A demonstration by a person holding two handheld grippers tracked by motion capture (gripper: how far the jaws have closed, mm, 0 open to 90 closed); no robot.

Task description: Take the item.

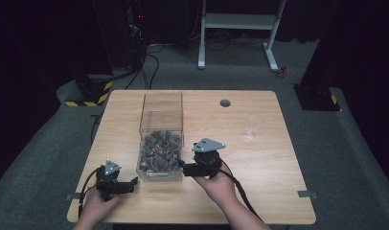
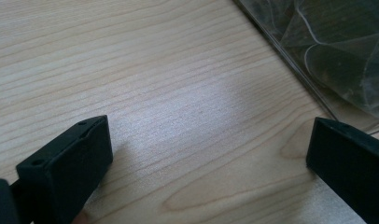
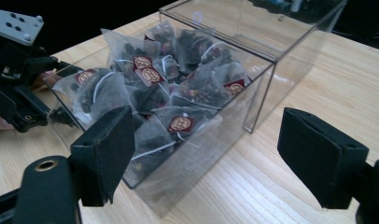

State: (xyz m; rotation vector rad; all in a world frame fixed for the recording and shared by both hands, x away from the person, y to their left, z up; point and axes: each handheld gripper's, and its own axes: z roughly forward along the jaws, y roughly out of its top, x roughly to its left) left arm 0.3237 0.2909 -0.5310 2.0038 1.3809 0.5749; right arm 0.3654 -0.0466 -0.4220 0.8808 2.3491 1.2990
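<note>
The clear plastic box (image 1: 160, 139) stood at the centre-left of the high view, on the wooden table (image 1: 259, 163), its near half heaped with pyramid tea bags (image 3: 178, 93) carrying small red tags. In my right gripper view the box ran from lower left to upper right, its far compartment bare behind a clear divider. My right gripper (image 1: 185, 168) sat just right of the box's near corner, jaws spread wide with nothing between them, pointed at the box wall. My left gripper (image 1: 133, 183) rested low in the frame, just left of that near end; its jaws were also wide apart and empty over bare wood, the box edge showing at the upper right of its view. A clear drinking glass (image 1: 253, 126) stood well apart, toward the right of the table.
</note>
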